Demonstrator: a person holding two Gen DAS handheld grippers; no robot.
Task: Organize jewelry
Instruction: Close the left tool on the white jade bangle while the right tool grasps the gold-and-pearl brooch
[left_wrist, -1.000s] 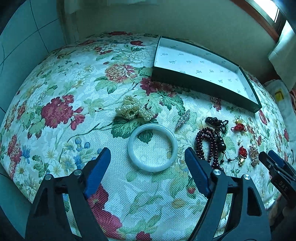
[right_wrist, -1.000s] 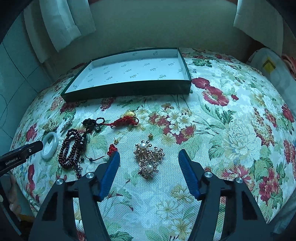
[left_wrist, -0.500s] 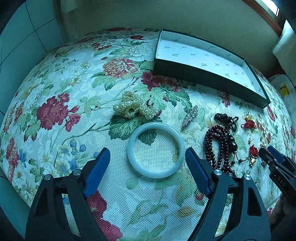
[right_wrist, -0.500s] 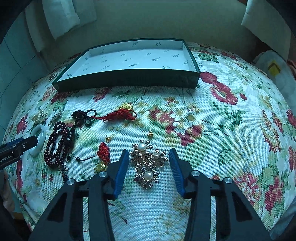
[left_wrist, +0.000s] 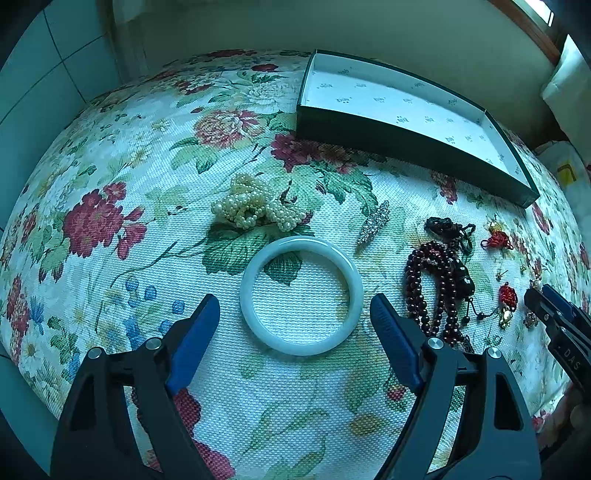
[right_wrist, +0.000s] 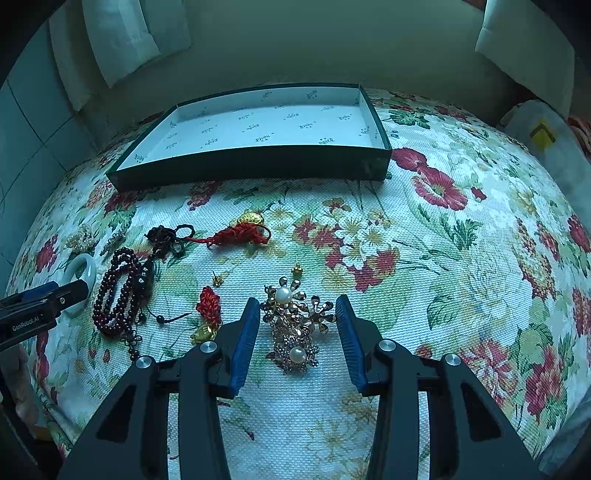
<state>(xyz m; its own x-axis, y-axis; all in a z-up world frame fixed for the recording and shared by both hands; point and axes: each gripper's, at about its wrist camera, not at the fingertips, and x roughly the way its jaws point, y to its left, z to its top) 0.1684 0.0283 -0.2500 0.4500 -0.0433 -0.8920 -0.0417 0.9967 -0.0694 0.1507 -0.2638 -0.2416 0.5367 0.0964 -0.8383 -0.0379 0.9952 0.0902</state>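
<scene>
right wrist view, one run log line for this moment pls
right hand-held gripper: jaws just closing around pearl brooches, no contact yet | left hand-held gripper: open over jade bangle | box: empty

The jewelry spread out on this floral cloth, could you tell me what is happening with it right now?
A person is sorting it with two handheld grippers. The right gripper has just been closing around the gold pearl brooches, pads not yet pressing. The left gripper hangs open over the jade bangle. The green box behind holds nothing yet; beads and red knots lie on the cloth.
</scene>
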